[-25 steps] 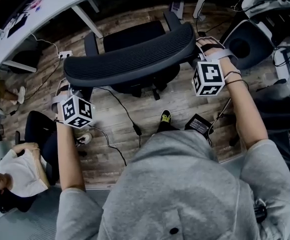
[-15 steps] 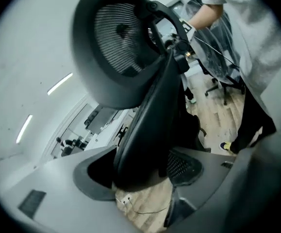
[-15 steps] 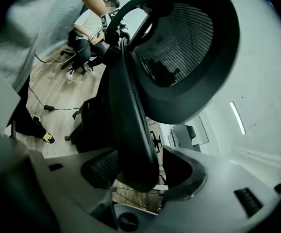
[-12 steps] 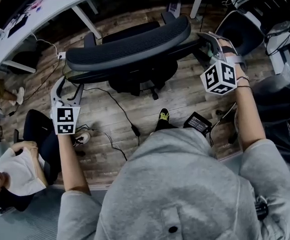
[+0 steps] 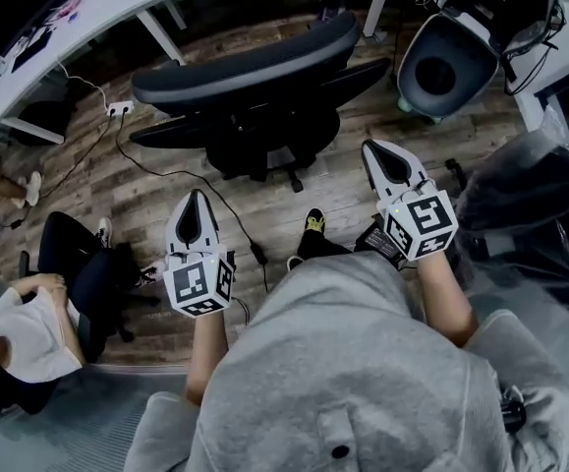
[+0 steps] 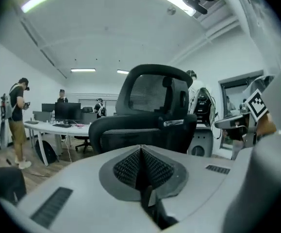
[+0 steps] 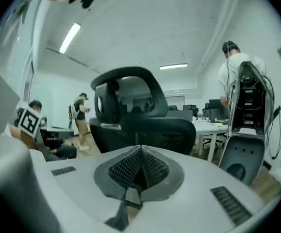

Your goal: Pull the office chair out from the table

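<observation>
Head view showed the office chair away from the table. The left gripper and right gripper were squeezed together, empty. The job looked done.

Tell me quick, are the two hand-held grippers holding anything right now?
Left hand-held gripper: closed, holding nothing.
Right hand-held gripper: closed, holding nothing.
Neither touches the chair.

Wood-plank floor, seen from above. The office chair stands on it by its dark base, just in front of the white counter, whose slanted legs also meet the planks. A white power strip lies left of the chair, and a black cable trails across the boards.
</observation>
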`<state>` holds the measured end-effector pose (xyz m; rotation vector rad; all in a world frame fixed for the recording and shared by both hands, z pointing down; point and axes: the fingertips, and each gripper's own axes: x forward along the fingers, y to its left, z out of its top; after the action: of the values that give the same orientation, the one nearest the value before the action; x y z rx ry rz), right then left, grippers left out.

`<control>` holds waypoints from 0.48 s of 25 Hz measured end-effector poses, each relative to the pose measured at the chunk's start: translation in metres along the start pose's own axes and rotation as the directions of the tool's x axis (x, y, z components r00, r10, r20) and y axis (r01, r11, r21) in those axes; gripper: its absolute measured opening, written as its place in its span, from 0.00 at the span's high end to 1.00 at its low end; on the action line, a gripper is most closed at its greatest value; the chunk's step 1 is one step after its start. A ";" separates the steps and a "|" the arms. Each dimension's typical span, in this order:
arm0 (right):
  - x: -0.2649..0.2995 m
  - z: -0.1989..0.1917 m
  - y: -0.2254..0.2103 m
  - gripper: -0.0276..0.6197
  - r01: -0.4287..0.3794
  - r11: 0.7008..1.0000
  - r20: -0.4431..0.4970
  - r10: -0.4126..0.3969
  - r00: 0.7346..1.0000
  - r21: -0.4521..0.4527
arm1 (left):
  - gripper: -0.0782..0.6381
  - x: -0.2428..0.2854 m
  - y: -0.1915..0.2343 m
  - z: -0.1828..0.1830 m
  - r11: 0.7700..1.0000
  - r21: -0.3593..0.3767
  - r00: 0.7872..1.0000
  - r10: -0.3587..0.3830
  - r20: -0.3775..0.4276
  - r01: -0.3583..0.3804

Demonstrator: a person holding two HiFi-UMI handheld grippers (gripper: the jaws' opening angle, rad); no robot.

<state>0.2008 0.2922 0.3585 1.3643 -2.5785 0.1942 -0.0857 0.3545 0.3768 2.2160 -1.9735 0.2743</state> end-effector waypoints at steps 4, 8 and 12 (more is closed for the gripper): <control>-0.014 0.024 0.023 0.91 -0.034 0.999 0.081 0.031 0.996 0.037 | 0.87 -0.011 -0.024 0.017 0.999 -0.035 0.999 -0.018 0.044 0.019; -0.030 0.029 0.025 0.91 -0.031 0.997 0.104 0.024 0.994 0.065 | 0.87 -0.022 -0.029 0.027 0.999 -0.039 0.998 -0.012 0.064 0.015; -0.041 0.025 0.028 0.91 -0.020 0.998 0.107 0.013 0.994 0.059 | 0.87 -0.035 -0.030 0.033 0.999 -0.037 0.997 -0.001 0.081 0.004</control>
<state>0.1964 0.3355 0.3232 1.4108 -2.6929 0.2082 -0.0586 0.3836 0.3368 2.2401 -1.9984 0.1487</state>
